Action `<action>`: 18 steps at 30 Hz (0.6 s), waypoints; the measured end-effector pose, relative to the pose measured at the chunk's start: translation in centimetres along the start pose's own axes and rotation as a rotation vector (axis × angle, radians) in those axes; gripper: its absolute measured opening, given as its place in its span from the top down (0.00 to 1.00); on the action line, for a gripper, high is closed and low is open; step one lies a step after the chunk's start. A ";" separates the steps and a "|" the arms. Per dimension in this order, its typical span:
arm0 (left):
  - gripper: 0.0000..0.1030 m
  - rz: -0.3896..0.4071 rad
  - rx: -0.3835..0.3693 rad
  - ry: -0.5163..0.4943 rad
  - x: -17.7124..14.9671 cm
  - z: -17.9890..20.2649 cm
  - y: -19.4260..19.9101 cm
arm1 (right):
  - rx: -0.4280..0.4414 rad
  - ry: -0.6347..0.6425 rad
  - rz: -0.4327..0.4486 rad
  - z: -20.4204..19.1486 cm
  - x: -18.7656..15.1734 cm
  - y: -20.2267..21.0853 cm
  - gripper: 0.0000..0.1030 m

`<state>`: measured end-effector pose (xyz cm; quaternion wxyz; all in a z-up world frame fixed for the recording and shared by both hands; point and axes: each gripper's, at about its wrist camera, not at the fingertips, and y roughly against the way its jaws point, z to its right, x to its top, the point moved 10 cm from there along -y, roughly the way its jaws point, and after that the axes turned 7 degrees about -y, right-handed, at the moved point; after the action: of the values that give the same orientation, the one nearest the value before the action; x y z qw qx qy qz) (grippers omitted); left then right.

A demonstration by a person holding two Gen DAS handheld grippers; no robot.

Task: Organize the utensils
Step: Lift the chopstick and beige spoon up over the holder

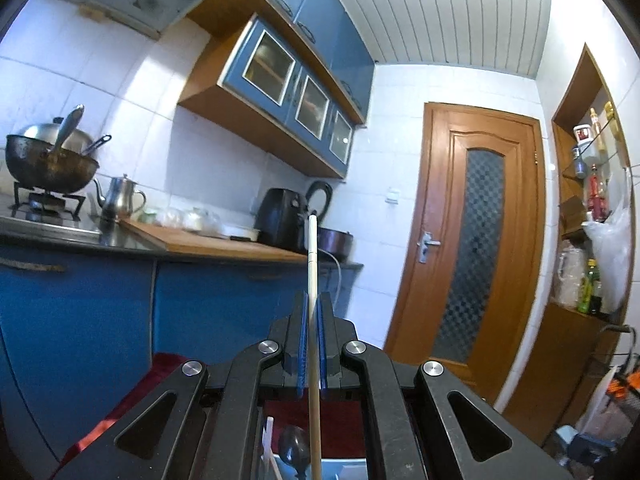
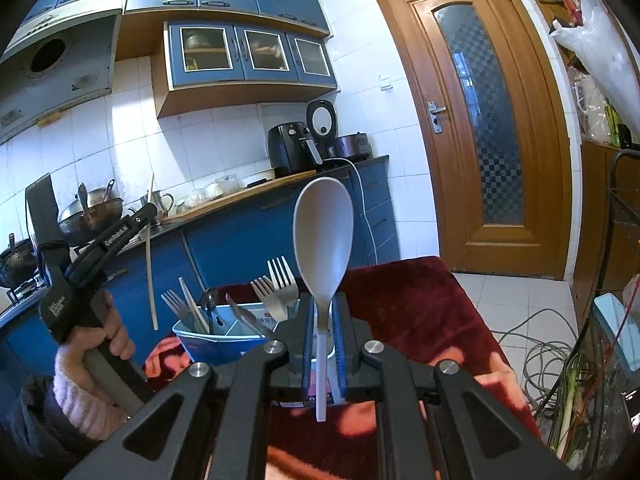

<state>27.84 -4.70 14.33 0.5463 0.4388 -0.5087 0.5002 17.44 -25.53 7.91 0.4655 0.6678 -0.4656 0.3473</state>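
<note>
- Left wrist view: the left claw (image 1: 311,308) is clamped on a pale chopstick (image 1: 313,280), which stands upright between the blue pads and reaches above and below them. Beneath the claw, a dark spoon (image 1: 293,450) sits in a blue container (image 1: 348,468).
- Right wrist view: the right claw (image 2: 323,312) grips a grey spoon (image 2: 323,232) by its handle, bowl up, above the red-clothed bench (image 2: 420,304). The blue container (image 2: 208,342), just left, holds forks (image 2: 280,284). Farther left, a hand (image 2: 108,336) holds the left claw with the chopstick.
</note>
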 end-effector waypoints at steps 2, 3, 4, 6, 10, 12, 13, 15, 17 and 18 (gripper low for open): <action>0.96 -0.005 0.003 0.017 -0.5 -0.2 -0.6 | -0.008 0.005 0.005 0.1 0.2 -0.3 0.90; 0.96 -0.009 0.001 0.028 -0.9 -0.4 -0.9 | -0.012 0.007 0.009 0.2 0.4 -0.5 0.90; 0.96 -0.013 0.002 0.033 -1.2 -0.4 -1.1 | -0.013 0.007 0.011 0.2 0.5 -0.6 0.90; 0.96 -0.013 0.015 0.039 -1.7 -0.8 -1.6 | -0.013 0.006 0.012 0.2 0.8 -1.1 0.90; 0.96 -0.020 0.029 0.068 -2.7 -1.6 -2.0 | -0.002 0.012 0.016 0.0 1.3 -1.9 0.90; 0.96 -0.029 0.040 0.074 -3.3 -2.0 -2.2 | 0.004 0.022 0.020 -0.4 1.5 -2.5 0.90; 0.96 -0.031 0.043 0.075 -3.6 -2.1 -2.2 | 0.008 0.027 0.022 -0.8 1.7 -2.8 0.90; 0.96 -0.030 0.043 0.077 -3.9 -2.2 -2.3 | 0.013 0.032 0.025 -1.1 1.9 -3.4 0.90; 0.96 -0.023 0.046 0.073 -4.0 -2.3 -2.2 | 0.017 0.034 0.029 -1.3 2.1 -3.9 0.90; 0.96 -0.018 0.046 0.074 -3.9 -2.3 -2.2 | 0.019 0.036 0.030 -1.4 2.3 -4.3 0.90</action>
<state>30.33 -3.02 10.27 0.5591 0.4367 -0.4726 0.5229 22.19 -24.28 9.12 0.4620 0.6590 -0.4637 0.3706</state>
